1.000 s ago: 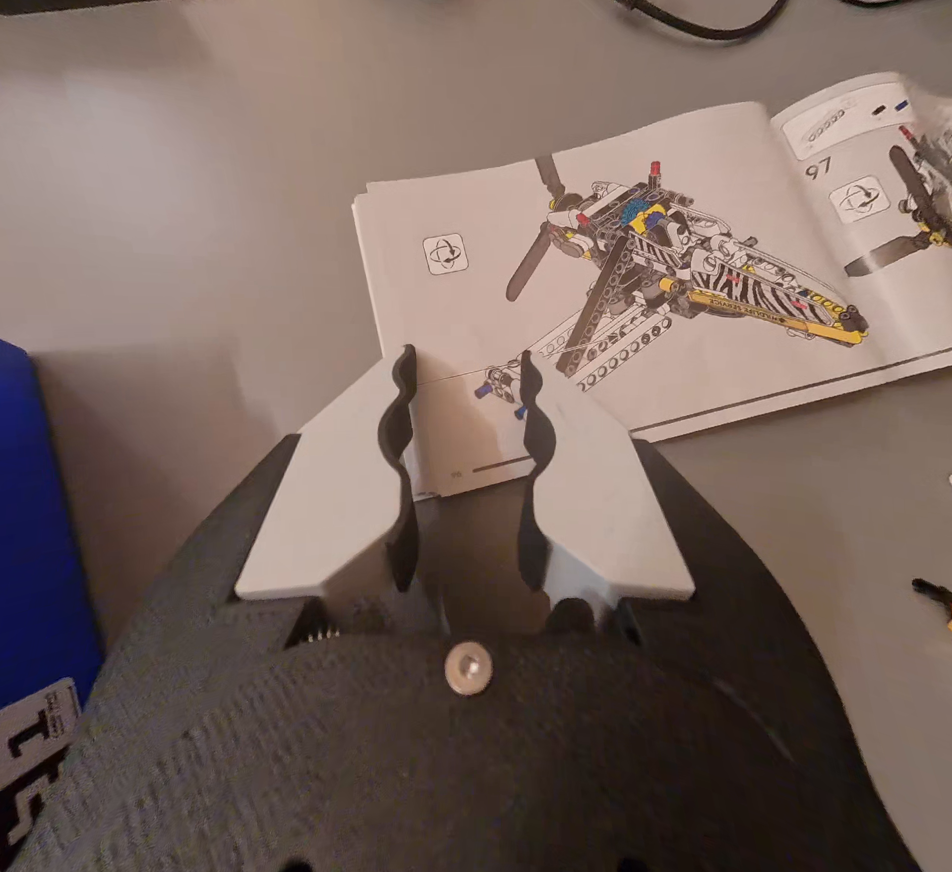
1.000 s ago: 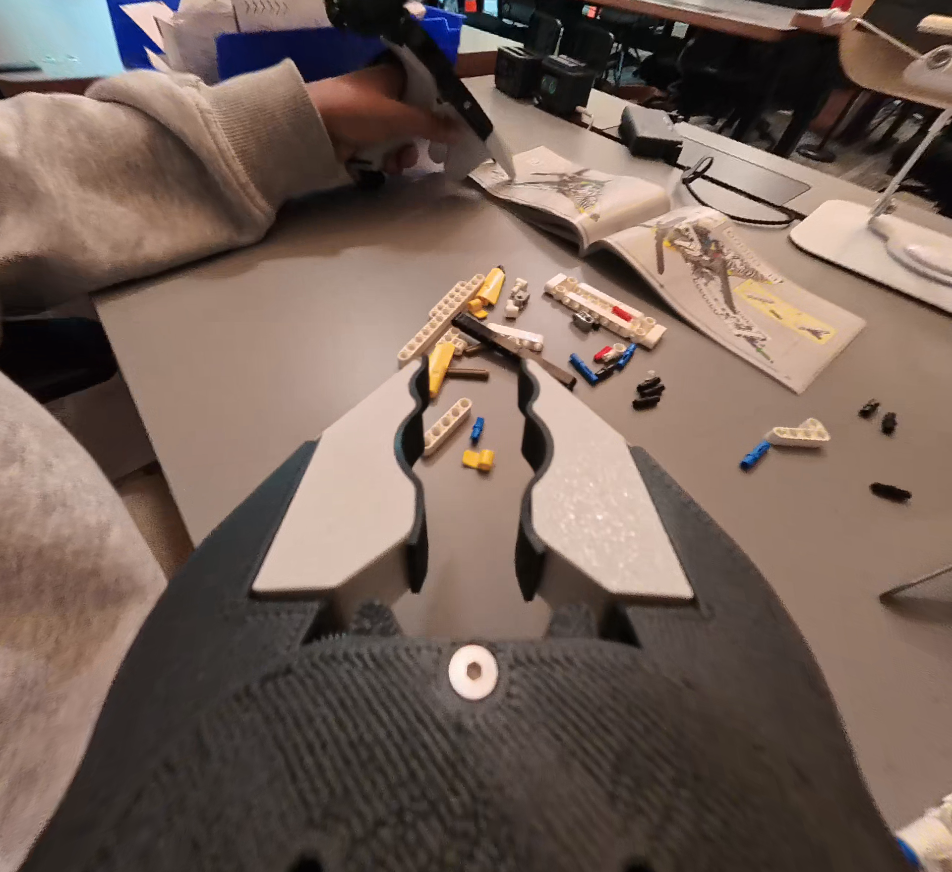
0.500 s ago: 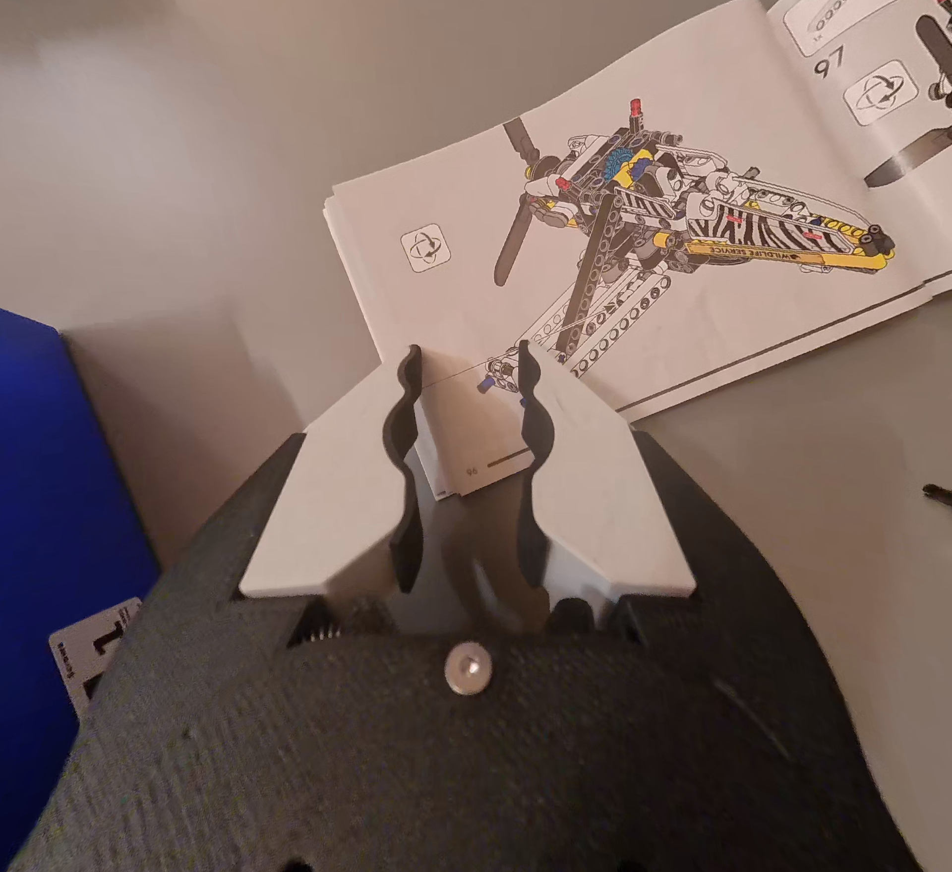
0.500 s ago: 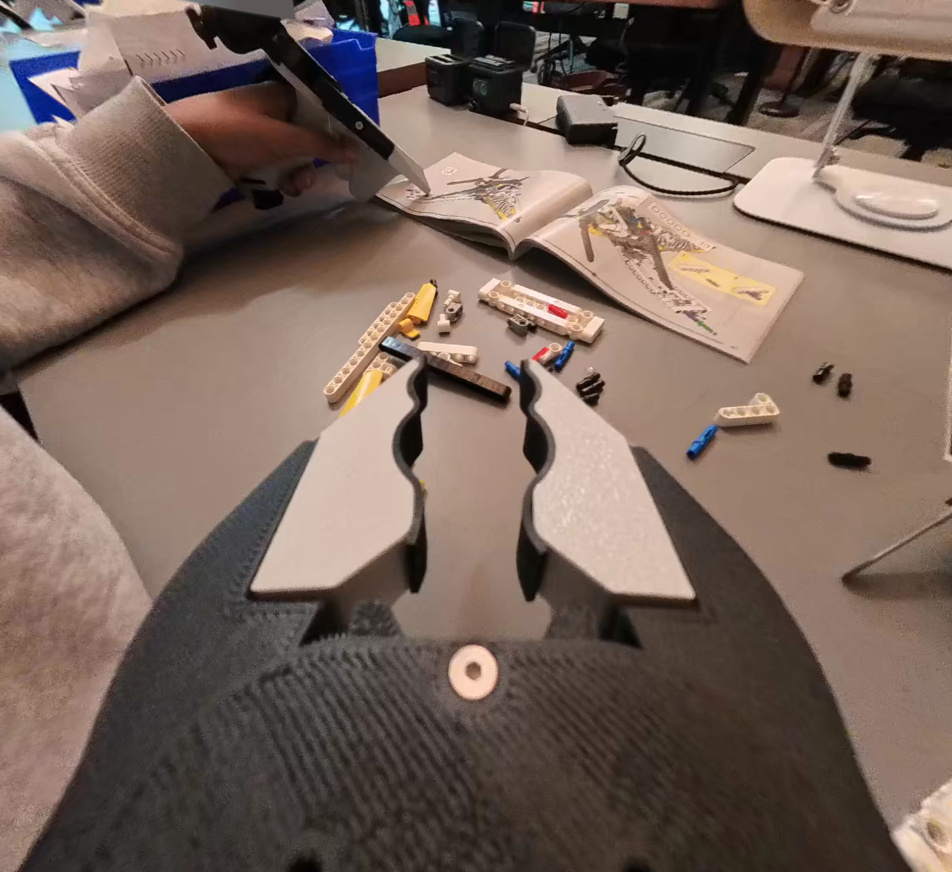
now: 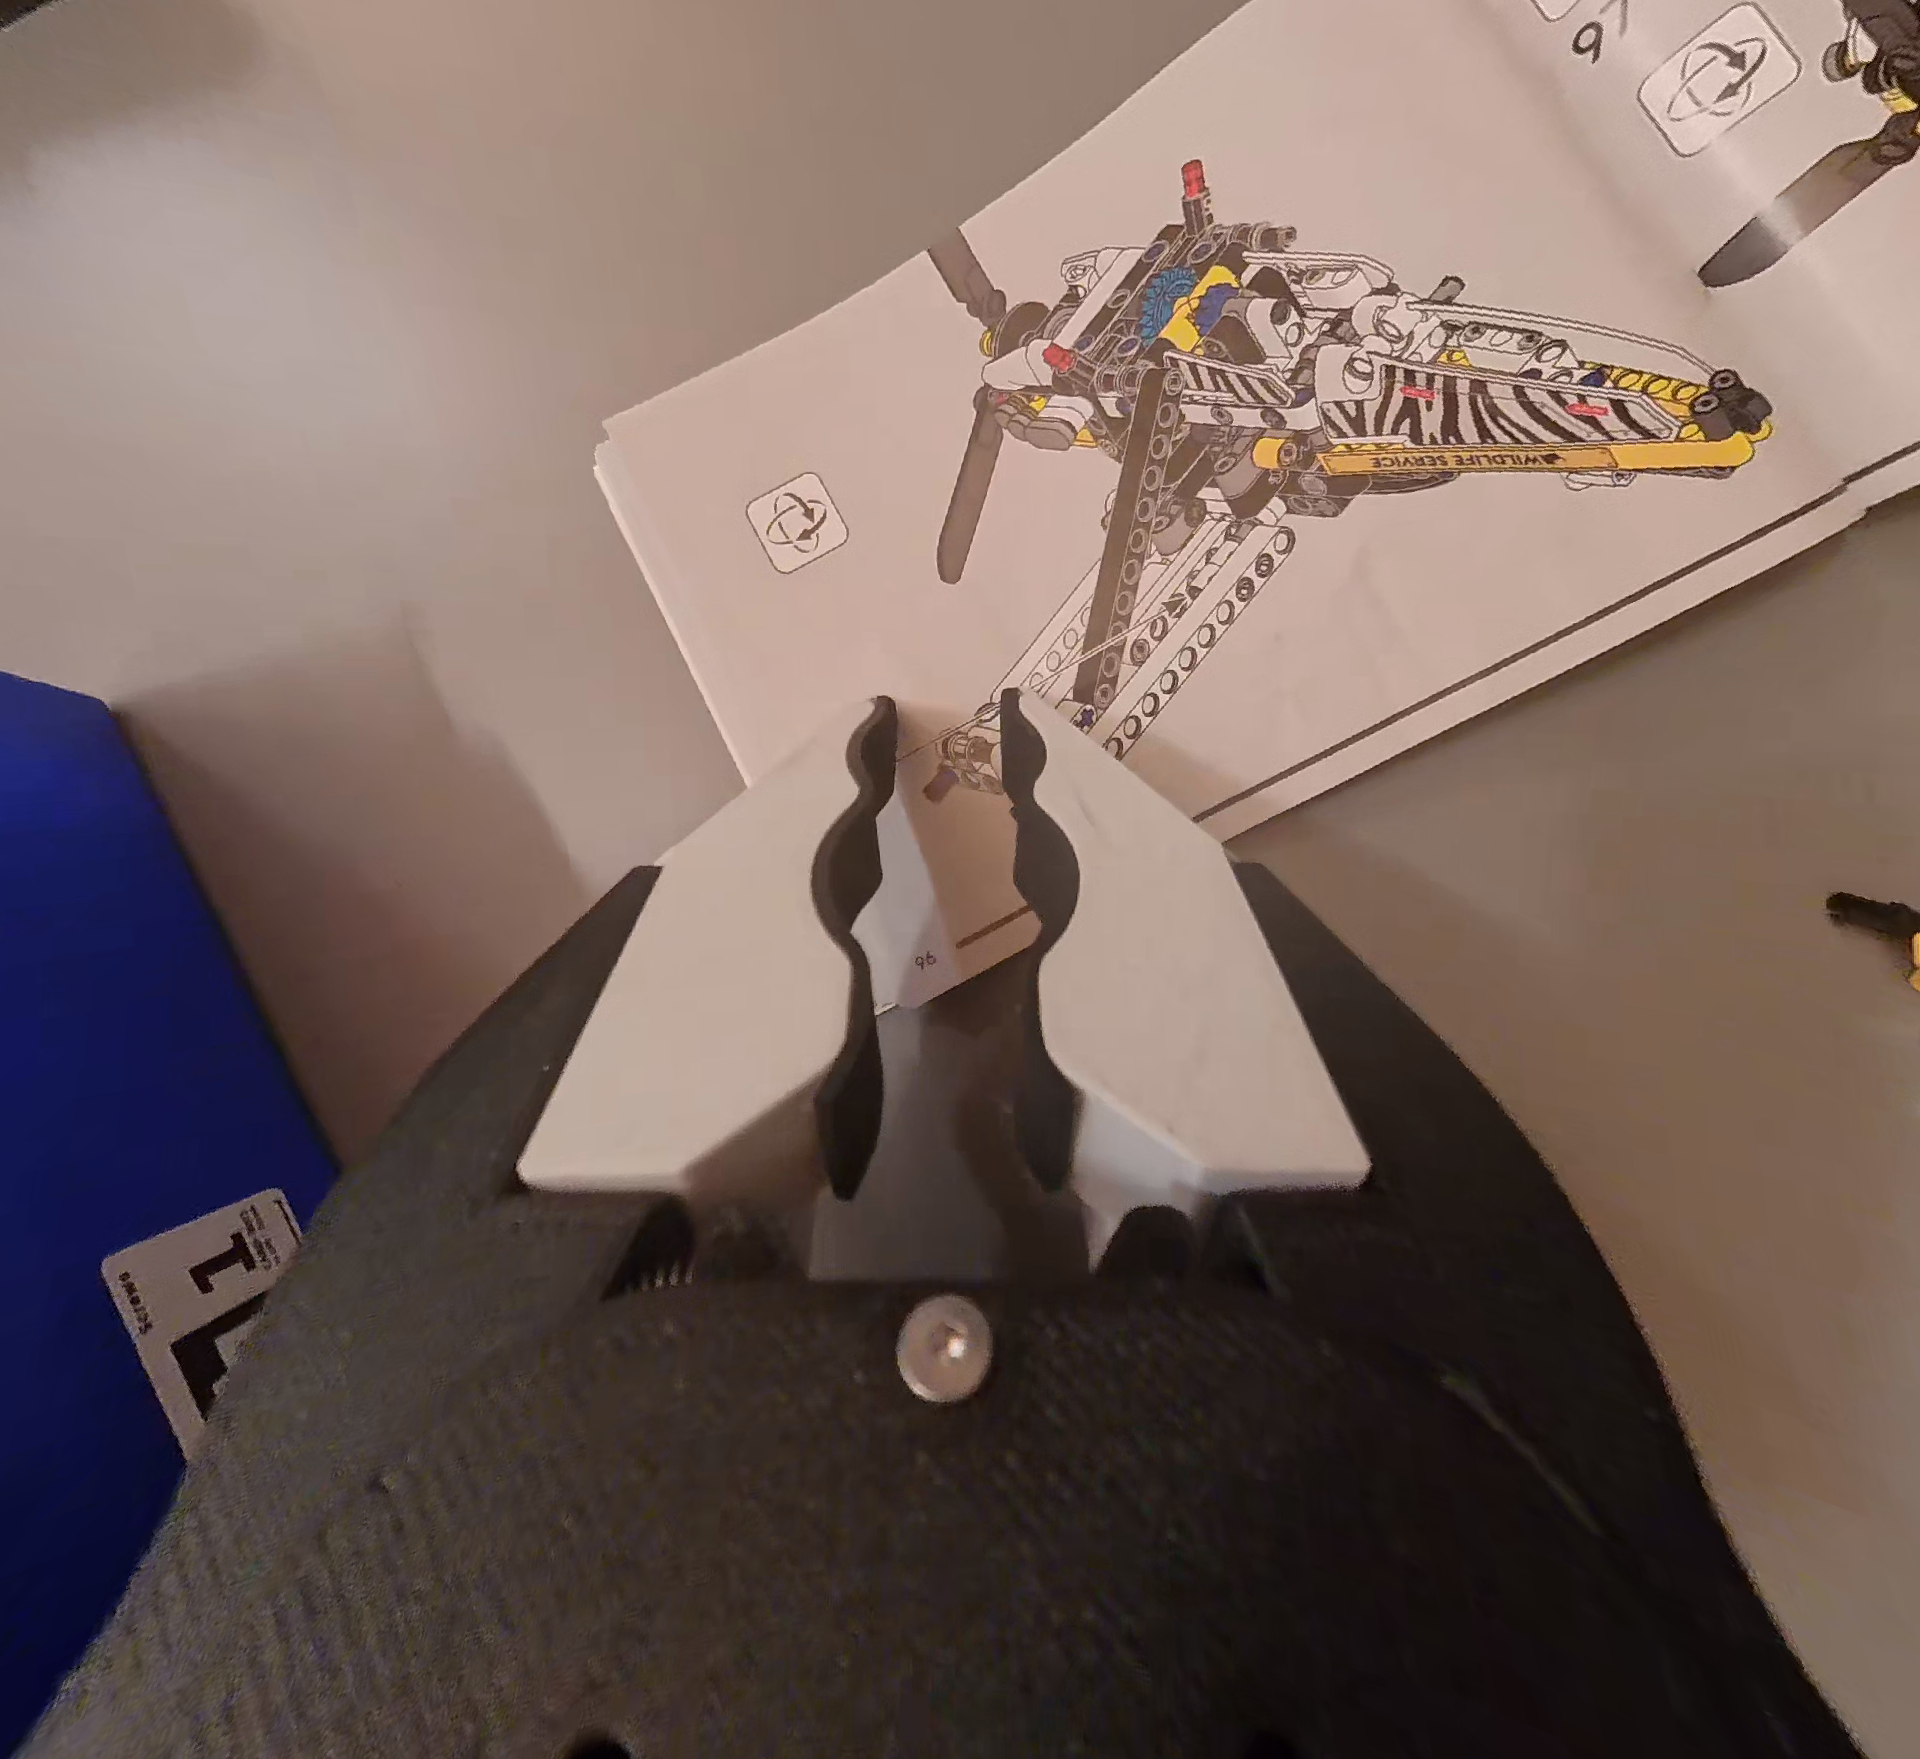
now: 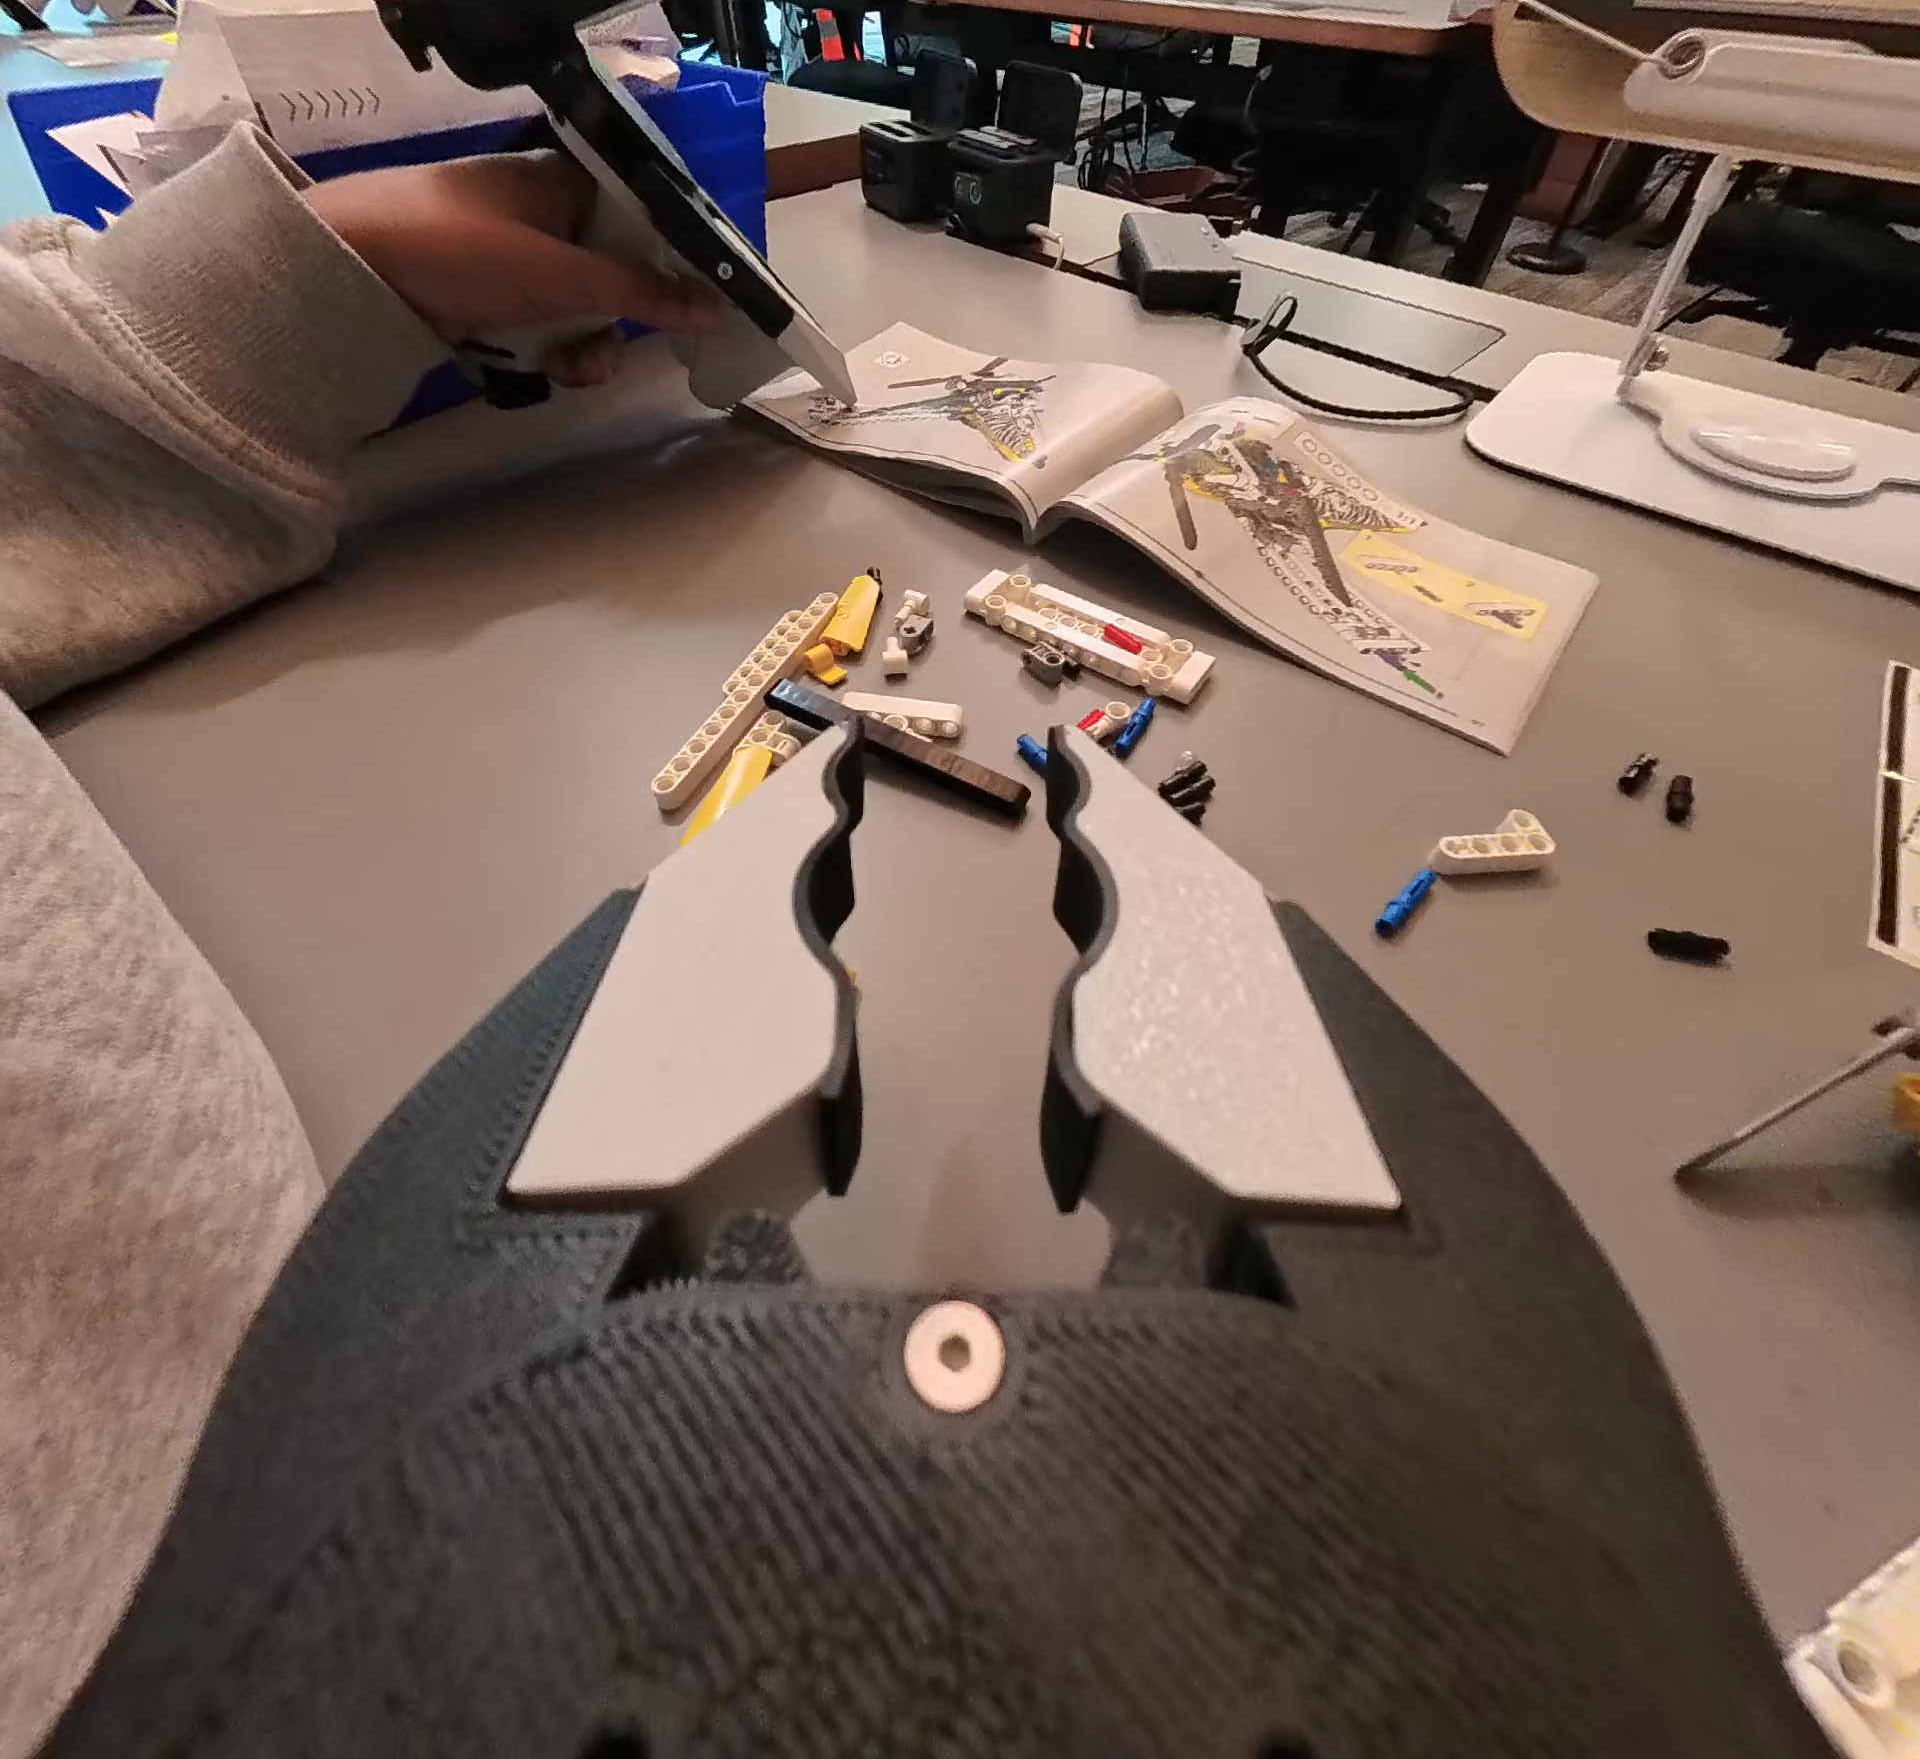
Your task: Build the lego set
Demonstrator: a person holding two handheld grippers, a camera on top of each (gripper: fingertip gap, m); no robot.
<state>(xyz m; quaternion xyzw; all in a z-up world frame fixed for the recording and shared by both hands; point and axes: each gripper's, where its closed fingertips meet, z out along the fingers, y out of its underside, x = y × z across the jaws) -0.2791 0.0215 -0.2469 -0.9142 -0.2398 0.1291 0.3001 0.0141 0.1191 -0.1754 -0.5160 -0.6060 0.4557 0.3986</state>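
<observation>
We hold the left gripper [image 5: 940, 722] with its jaws narrowly parted and empty, tips over the near corner of the open instruction booklet [image 5: 1299, 504] beside a blue bin [image 5: 114, 1034]; whether they touch the page we cannot tell. The right gripper [image 6: 954, 743] hangs with its jaws wider apart and also empty above the grey table [image 6: 416, 774], just short of the loose lego parts: a long white beam [image 6: 743, 701], a black beam [image 6: 899, 745], yellow pieces [image 6: 854, 613], a white plate assembly [image 6: 1086, 634], blue pins [image 6: 1403, 901] and black pins [image 6: 1184, 779]. In our judgement a page-turn could crease or drag the booklet into the parts, and a careless right-hand descent could scatter the small pins, since they lie crowded and overlapping.
</observation>
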